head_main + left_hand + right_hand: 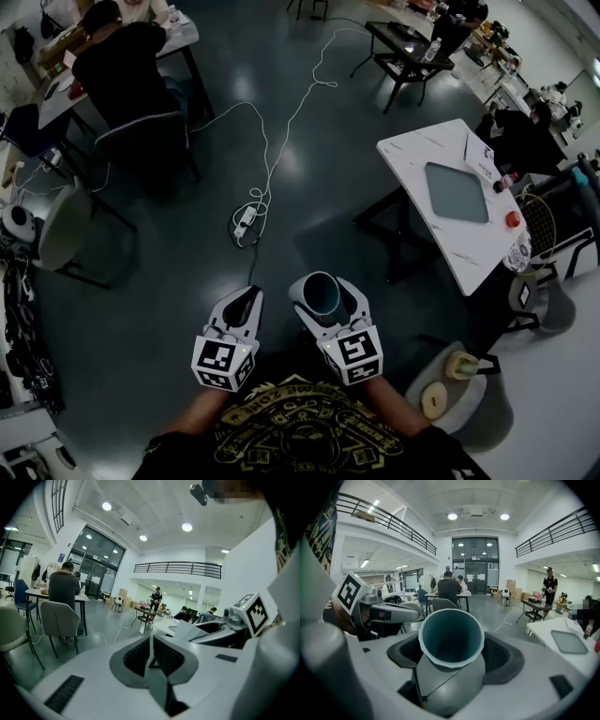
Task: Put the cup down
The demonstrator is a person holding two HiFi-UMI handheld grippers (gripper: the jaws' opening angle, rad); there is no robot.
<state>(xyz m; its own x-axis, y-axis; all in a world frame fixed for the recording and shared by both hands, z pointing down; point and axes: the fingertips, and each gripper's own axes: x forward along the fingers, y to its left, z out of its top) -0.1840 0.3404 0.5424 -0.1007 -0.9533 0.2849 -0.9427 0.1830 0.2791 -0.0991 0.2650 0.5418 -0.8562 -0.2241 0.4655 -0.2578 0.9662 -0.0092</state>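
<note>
Closest in, the person's black printed shirt (298, 433) filled the bottom of the head view. Just beyond it both tools were held out over the dark floor (169, 272), on the person's side of the white tabletop (422, 150) and well apart from it.

None of the setting-down looked done. The cup (451, 638) hung in the air above bare floor, resting on nothing and nowhere near the tabletop. By my reading everything was left to do: carry it across, most likely to that tabletop, bring it over a free patch, stand it on its base and let go.

The left tool (151, 653) had its jaws pressed together, the ribbed pads meeting along one line with nothing between them. The right tool (451, 657) had its jaws at a middling spread, clamped on the grey body of the cup with one pad on each flank. The cup's teal-lined mouth showed open and empty in both the head view and the right gripper view. How far it leaned I could not tell.

Farther off, a power strip (245, 221) with a white cable lay on the floor, apart from the tabletop's near corner. The tabletop carried a grey mat (457, 192) in its middle, with bare white around it and small items along its far edge, too small to name. Well beyond the tabletop, a seated person (122, 66) sat at another table.
</note>
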